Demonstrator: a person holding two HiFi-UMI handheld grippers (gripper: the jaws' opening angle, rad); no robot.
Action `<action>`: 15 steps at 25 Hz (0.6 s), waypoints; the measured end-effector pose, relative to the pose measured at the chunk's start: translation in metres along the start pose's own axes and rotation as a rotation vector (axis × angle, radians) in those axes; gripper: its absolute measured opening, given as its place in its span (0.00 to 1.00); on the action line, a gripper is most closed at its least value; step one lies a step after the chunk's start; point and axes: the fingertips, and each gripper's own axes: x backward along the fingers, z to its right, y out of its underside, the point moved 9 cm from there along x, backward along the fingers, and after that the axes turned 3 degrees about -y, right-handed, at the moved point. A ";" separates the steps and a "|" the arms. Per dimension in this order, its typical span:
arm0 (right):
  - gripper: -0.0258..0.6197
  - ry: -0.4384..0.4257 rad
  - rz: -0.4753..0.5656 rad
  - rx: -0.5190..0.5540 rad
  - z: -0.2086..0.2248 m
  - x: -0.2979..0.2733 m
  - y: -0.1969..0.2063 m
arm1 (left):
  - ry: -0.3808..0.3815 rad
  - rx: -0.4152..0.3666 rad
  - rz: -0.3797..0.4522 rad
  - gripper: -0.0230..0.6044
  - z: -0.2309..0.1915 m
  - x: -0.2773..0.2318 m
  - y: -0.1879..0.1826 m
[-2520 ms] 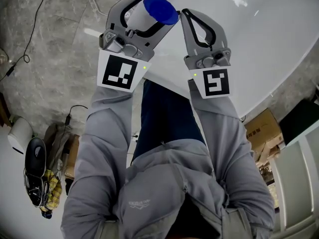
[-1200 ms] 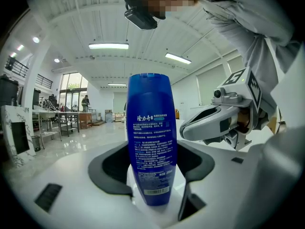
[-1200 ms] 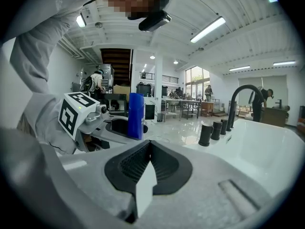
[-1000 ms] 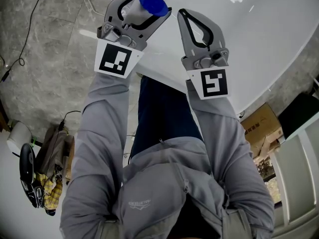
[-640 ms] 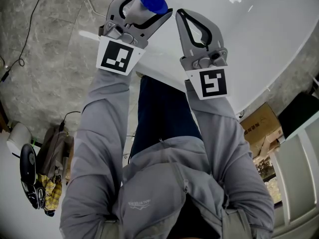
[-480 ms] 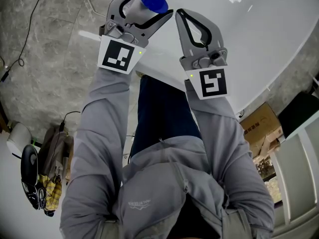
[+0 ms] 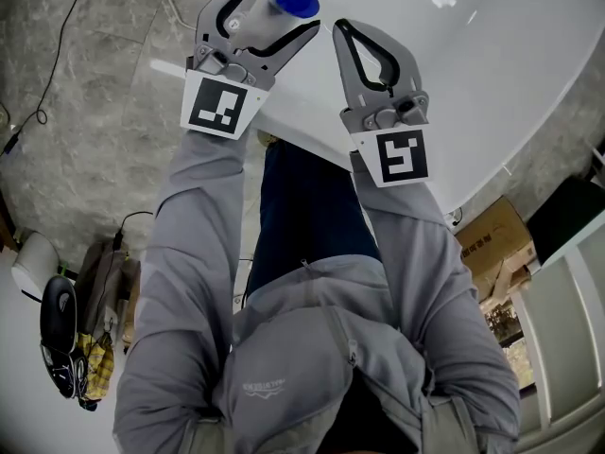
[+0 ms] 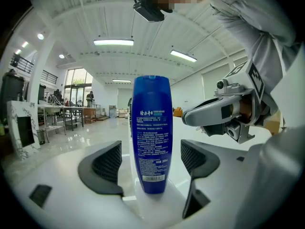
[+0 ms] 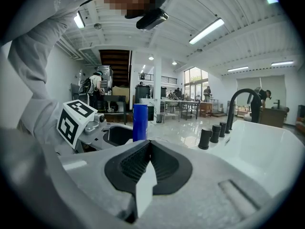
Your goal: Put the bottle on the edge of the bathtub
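Blue bottle (image 8: 151,132) label (image 8: 151,144): left gripper view

This is a big, bright hall like a workshop, with a white bathtub (image 7: 473,83), a black tap (image 9: 230,112), long lights (image 8: 113,42) on the ceiling and work tables (image 8: 66,114) far back.

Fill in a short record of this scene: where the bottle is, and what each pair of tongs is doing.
Bottle: blue, upright on the edge of the white bathtub
Left tongs: opening, pads clear of the bottle standing between them
Right tongs: shut, empty, beside the left tongs
Task stage: bottle set down, release under way
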 end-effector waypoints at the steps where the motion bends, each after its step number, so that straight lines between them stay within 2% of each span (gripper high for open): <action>1: 0.04 -0.002 0.000 0.003 0.001 0.001 -0.002 | -0.008 -0.008 0.000 0.61 0.000 0.002 -0.003; 8: 0.04 -0.016 0.012 0.032 -0.003 0.014 -0.032 | -0.045 0.012 -0.029 0.61 0.001 0.037 -0.024; 12: 0.04 -0.034 0.026 0.057 -0.009 0.025 -0.062 | -0.066 0.012 -0.054 0.60 0.010 0.066 -0.051; 13: 0.04 -0.037 0.035 0.061 -0.012 0.026 -0.070 | -0.078 0.008 -0.047 0.57 0.011 0.072 -0.061; 14: 0.04 -0.041 0.046 0.063 -0.015 0.027 -0.078 | -0.094 0.006 -0.037 0.44 0.012 0.078 -0.070; 15: 0.04 -0.045 0.056 0.065 -0.020 0.029 -0.086 | -0.110 0.007 -0.026 0.26 0.012 0.085 -0.080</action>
